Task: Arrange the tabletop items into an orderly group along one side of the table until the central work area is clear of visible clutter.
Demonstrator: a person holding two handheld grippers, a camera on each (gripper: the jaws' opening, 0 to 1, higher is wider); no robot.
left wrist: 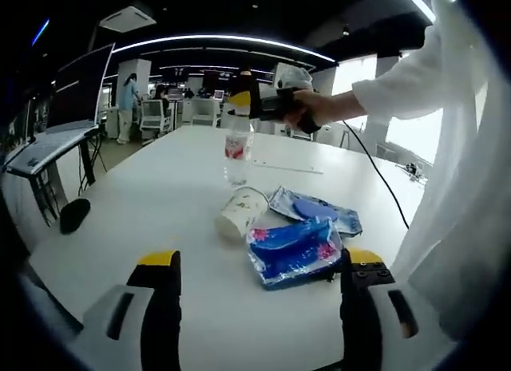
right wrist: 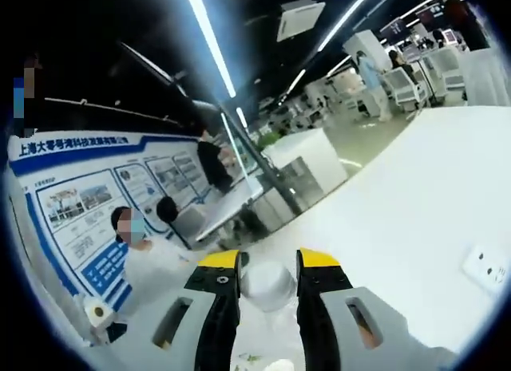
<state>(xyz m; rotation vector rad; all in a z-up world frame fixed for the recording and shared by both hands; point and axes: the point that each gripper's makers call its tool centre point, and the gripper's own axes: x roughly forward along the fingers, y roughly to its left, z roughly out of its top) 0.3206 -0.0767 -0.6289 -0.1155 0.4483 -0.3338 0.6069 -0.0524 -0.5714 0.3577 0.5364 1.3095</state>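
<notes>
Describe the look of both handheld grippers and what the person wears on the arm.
Each gripper has two black jaws with yellow tips on pale grey bodies: left gripper, right gripper. In the left gripper view, a thin black cable trails from the right gripper, and the person wears a loose white sleeve.

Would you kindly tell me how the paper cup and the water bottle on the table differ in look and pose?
The paper cup lies tipped on its side; the water bottle stands upright. The cup is opaque white; the bottle is clear with a red label. The cup lies free, while the right gripper is at the bottle's top. Both rest on the white table.
</notes>
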